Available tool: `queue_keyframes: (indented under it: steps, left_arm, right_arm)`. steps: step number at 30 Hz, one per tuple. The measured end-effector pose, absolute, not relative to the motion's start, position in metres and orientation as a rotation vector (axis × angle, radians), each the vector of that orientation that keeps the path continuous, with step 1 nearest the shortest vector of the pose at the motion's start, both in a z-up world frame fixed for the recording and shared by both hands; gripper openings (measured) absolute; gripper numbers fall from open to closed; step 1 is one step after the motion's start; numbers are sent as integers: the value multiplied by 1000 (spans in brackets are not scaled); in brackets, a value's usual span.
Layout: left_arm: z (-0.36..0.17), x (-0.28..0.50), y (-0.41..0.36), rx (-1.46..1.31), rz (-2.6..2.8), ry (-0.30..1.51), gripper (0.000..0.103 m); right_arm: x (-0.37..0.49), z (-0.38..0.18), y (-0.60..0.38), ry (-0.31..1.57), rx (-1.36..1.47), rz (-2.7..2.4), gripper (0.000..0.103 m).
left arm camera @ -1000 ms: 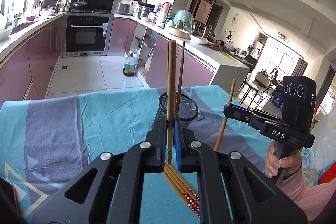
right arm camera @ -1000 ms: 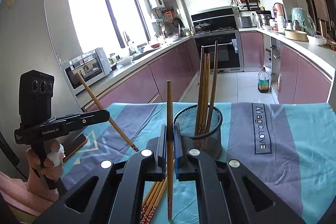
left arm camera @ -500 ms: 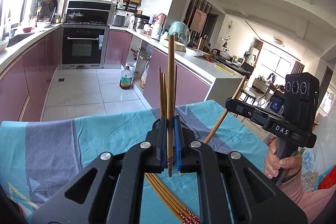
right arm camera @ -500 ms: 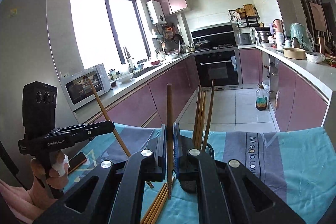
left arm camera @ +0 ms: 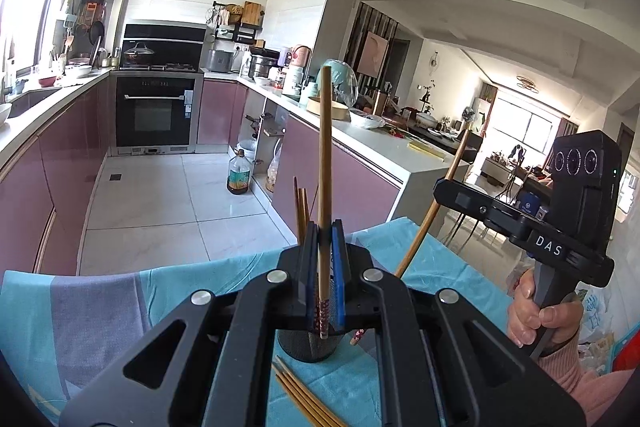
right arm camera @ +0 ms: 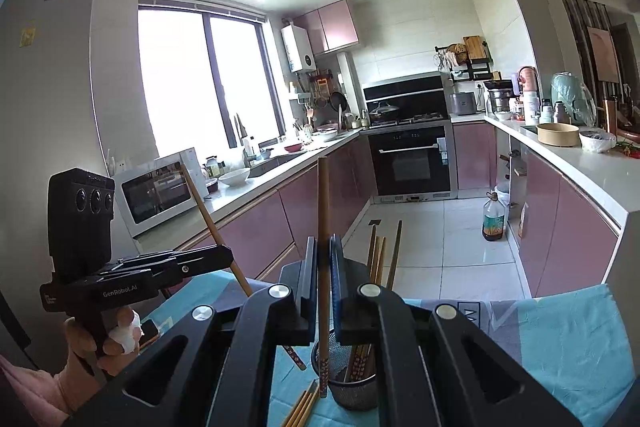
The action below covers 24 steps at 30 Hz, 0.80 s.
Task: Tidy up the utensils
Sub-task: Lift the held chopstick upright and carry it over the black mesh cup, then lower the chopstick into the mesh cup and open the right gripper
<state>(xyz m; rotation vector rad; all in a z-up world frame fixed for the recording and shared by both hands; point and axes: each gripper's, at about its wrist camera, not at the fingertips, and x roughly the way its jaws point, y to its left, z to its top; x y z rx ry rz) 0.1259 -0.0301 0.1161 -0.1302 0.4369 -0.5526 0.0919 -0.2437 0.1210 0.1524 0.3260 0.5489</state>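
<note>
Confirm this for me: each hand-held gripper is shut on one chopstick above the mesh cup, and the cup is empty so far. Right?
Not quite: the cup is not empty. The right wrist view shows several chopsticks already standing in the mesh cup. The rest holds: the left hand-held gripper and the right hand-held gripper are each shut on one chopstick.

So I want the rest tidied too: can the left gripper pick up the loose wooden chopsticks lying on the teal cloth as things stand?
Probably not yet: the left gripper has its jaws shut on an upright wooden chopstick, so the loose wooden chopsticks must wait until that one goes into the black mesh cup.
</note>
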Motion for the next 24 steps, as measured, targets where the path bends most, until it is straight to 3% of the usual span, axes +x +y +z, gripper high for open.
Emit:
queue_keyframes:
  steps: [24]
  left_arm:
    - [81,138,-55,-68,-548,584,8]
  right_arm:
    - [138,88,-230,456,137,475,5]
